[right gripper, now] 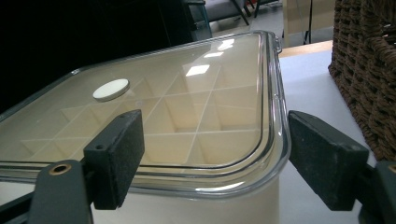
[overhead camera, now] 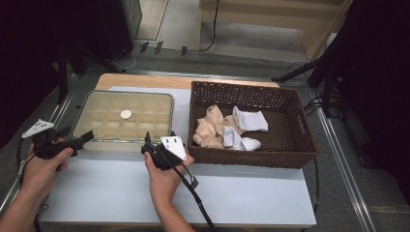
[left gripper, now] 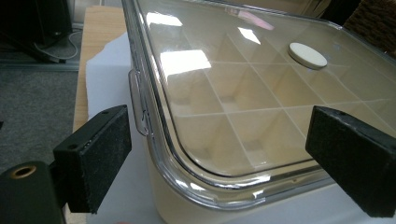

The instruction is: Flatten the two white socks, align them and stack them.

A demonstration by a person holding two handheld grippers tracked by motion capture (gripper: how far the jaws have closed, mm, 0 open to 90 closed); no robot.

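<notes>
box: divided organizer box (overhead camera: 123, 121) with clear lid (left gripper: 243, 88), desk's far-left area
left gripper (overhead camera: 72, 142): jaws apart, at its near-left corner
right gripper (overhead camera: 157, 147): jaws apart, near-right corner
tip: probably grab both lid corners evenly, lift straight

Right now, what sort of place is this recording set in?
Probably a lab or recording studio rather than a home: the table stands between metal floor rails, dark stand legs and loose cables lie around, and the divided box and wicker basket look staged.
</notes>
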